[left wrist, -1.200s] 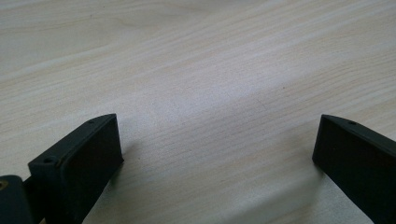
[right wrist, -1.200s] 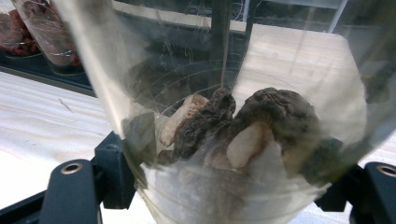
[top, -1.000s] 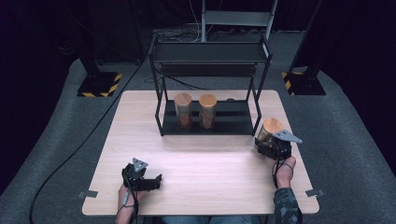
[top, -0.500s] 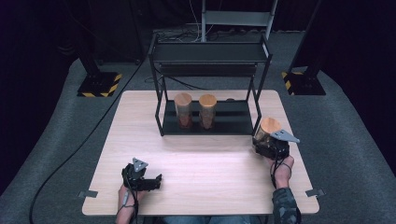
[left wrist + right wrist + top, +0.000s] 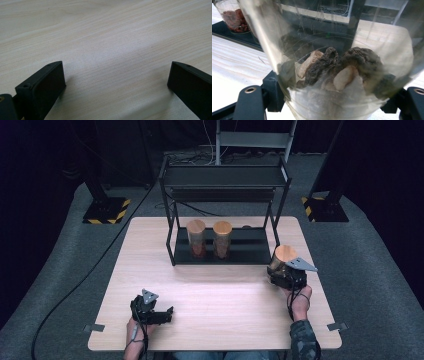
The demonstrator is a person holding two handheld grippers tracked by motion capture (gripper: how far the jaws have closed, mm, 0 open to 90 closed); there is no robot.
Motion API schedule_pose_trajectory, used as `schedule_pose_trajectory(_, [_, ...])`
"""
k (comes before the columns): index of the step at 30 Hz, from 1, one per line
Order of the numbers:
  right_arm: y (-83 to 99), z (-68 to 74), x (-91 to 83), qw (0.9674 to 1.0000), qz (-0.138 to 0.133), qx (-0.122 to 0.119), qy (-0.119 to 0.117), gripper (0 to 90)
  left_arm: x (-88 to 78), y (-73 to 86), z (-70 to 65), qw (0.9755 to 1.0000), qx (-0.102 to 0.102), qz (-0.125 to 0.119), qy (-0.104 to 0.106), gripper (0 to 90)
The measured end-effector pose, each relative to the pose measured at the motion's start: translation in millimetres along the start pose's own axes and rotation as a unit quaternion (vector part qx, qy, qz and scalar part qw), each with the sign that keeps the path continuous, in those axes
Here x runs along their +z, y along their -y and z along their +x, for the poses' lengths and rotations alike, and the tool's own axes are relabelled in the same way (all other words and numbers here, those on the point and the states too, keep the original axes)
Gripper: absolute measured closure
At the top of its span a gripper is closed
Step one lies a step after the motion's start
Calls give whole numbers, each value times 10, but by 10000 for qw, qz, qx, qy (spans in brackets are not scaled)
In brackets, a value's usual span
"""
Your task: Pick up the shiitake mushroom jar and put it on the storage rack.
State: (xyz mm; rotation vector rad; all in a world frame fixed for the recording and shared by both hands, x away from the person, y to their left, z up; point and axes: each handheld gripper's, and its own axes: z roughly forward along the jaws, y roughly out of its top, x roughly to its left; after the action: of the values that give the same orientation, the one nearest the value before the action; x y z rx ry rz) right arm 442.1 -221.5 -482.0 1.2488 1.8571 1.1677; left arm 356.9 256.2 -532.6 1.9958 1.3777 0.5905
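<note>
Jaws of right gripper [image 5: 286, 270] clamp tilted jar [image 5: 332, 62]; left gripper [image 5: 150, 307] jaws apart, low over table [image 5: 112, 37].

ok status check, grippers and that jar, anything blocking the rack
Right gripper shut on mushroom jar, beside the rack. Left gripper open, over bare table. Two jars on lower shelf; space free at its right.

A pale rectangular wooden table [image 5: 210, 295] sits mid-frame, and a black two-tier metal rack [image 5: 225, 195] stands on its upper centre, two wooden-lidded glass jars [image 5: 209, 239] side by side on the bottom shelf.
</note>
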Motion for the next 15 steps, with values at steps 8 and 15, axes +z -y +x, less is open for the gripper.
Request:
schedule_pose_trajectory(8, [-22, 38, 21, 10000, -10, -32, -54, 250, 0, 0, 0, 10000, -2, -1, 1, 7])
schedule_pose_trajectory(15, [-37, 83, 34, 9999, 4, -92, -112, 249, 0, 0, 0, 10000, -1, 1, 1, 7])
